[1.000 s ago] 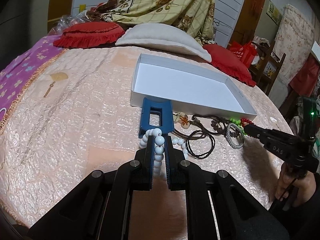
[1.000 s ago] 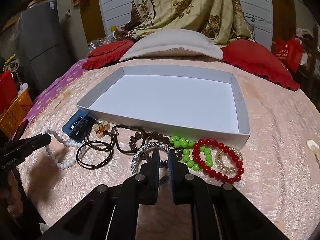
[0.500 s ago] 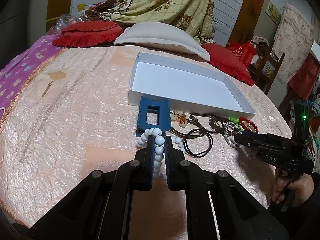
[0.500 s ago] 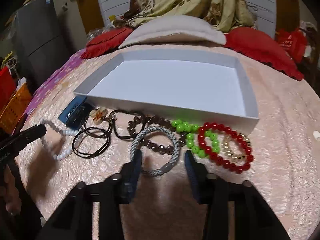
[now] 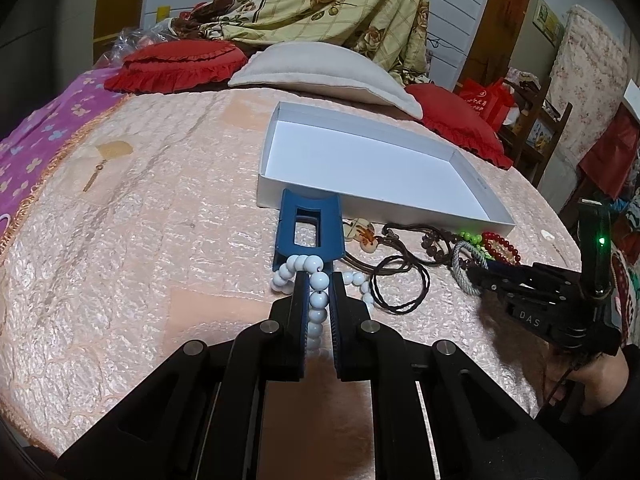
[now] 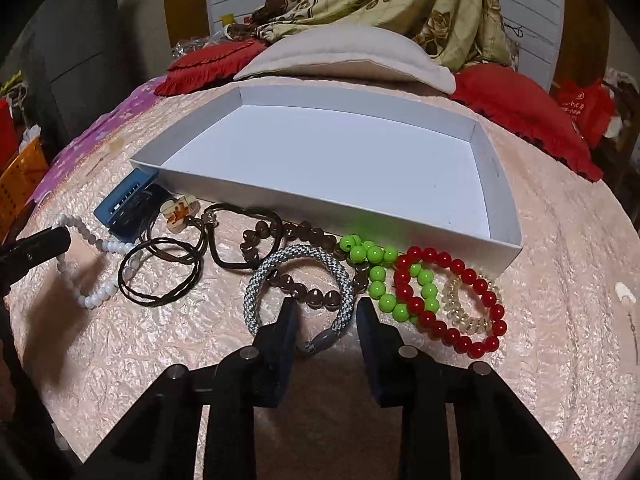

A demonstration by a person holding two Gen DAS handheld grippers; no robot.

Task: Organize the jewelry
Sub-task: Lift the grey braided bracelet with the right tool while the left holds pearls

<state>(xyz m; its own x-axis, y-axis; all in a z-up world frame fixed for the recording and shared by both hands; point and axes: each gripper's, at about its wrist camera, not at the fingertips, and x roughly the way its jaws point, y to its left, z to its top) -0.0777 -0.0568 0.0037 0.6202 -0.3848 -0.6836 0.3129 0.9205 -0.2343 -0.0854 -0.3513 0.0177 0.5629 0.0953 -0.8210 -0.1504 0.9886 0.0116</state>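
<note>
So this is right at the pickup stage, nothing has gone into the white box (image 6: 496,184) yet, it's bare inside. The left gripper (image 5: 319,280) has its jaws clamped on the white bead strand (image 5: 316,300), which trails off on the pink bedspread (image 5: 120,264) and partly lies over the blue clip (image 5: 310,228). In the right wrist view the right gripper (image 6: 326,308) has its jaws apart but they've just been closing in, straddling the near arc of the grey woven bracelet (image 6: 298,258); the pads don't look to be pressing on it yet.

The rest of the jewelry sits in a row along the box's near wall: brown cord necklace (image 6: 168,264) at about 10 o'clock from the right gripper, brown bead bracelet (image 6: 304,296) threaded through the woven one, green beads (image 6: 372,256) at 1 o'clock, red bead bracelet (image 6: 444,296) and a clear bead one (image 6: 468,312) at 3 o'clock.

My guess for the next move: finish the pinch on the woven band, lift slowly so the brown beads don't come along, then carry it toward 12 o'clock over the box wall. The white strand needs a high lift too, since it dangles.
</note>
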